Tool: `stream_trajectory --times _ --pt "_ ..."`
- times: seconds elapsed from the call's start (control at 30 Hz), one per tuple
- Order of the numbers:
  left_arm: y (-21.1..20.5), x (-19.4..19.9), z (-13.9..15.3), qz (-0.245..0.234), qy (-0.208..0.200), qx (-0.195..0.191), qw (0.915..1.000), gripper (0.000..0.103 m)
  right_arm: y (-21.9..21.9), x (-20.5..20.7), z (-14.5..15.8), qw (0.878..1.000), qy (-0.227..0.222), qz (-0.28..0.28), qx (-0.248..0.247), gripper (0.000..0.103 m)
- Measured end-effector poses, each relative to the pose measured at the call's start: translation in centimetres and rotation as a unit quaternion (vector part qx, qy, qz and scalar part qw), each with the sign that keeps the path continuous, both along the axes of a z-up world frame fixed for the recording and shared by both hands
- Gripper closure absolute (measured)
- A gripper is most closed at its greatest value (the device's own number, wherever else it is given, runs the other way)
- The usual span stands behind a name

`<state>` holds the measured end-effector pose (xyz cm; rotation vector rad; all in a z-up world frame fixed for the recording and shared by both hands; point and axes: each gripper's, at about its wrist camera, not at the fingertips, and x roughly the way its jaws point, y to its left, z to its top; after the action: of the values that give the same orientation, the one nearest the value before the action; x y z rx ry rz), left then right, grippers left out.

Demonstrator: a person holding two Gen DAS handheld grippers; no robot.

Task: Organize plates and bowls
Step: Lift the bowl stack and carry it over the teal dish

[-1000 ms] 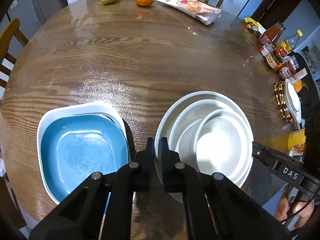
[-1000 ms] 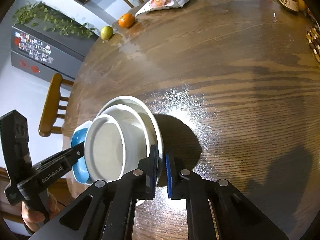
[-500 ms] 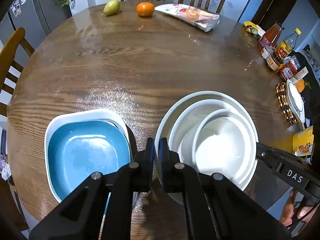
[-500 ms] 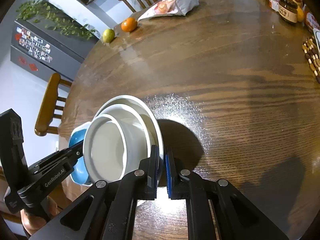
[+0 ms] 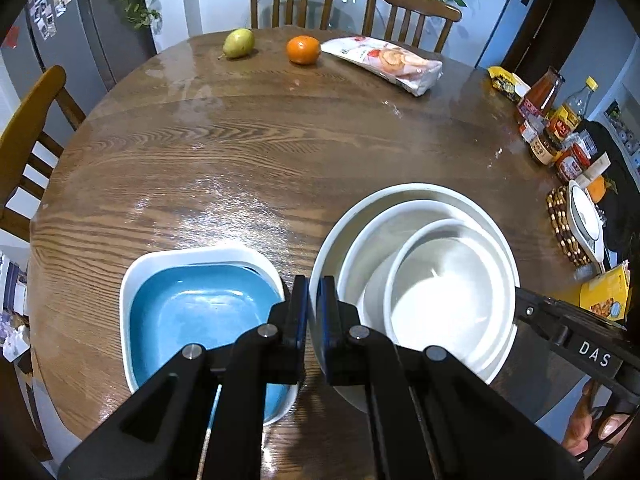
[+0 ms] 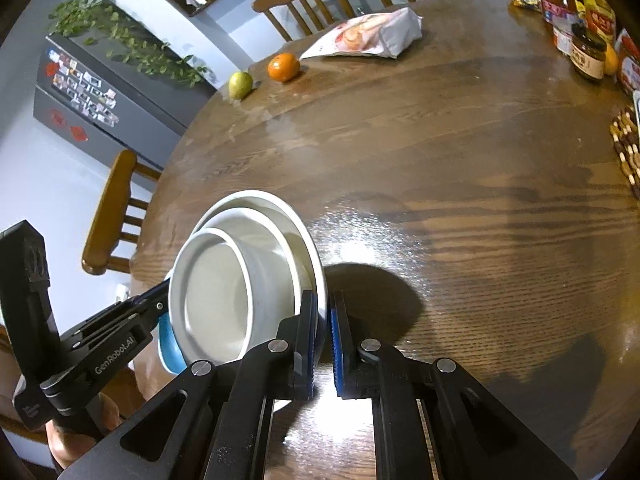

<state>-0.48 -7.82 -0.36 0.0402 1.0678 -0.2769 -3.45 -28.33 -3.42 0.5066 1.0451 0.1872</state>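
A stack of three nested white bowls [image 5: 424, 280] is held above the round wooden table [image 5: 280, 152]. My left gripper [image 5: 314, 300] is shut on the left rim of the largest bowl. My right gripper [image 6: 323, 320] is shut on the same bowl's right rim [image 6: 320, 280]; its body also shows in the left wrist view [image 5: 576, 344]. A blue square plate [image 5: 200, 312] lies inside a white square plate [image 5: 132, 280] on the table, just left of the stack.
A pear [image 5: 239, 43], an orange [image 5: 303, 50] and a snack bag [image 5: 384, 62] lie at the far edge. Sauce bottles and jars [image 5: 552, 120], a beaded trivet [image 5: 564, 220] and a yellow box [image 5: 606, 296] line the right edge. Chairs surround the table.
Both grippers have risen with the bowl stack; the table and far chairs show more fully. The square plates have not moved.
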Motion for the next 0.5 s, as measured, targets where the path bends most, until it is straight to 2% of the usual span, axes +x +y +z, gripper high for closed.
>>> stream_trajectory --times 0.5 --pt "5.3 -0.7 1.5 0.053 -0.018 -0.001 0.9984 0.102 4.9 1.4 1.6 0.998 -0.015 0.055 -0.01 0.093"
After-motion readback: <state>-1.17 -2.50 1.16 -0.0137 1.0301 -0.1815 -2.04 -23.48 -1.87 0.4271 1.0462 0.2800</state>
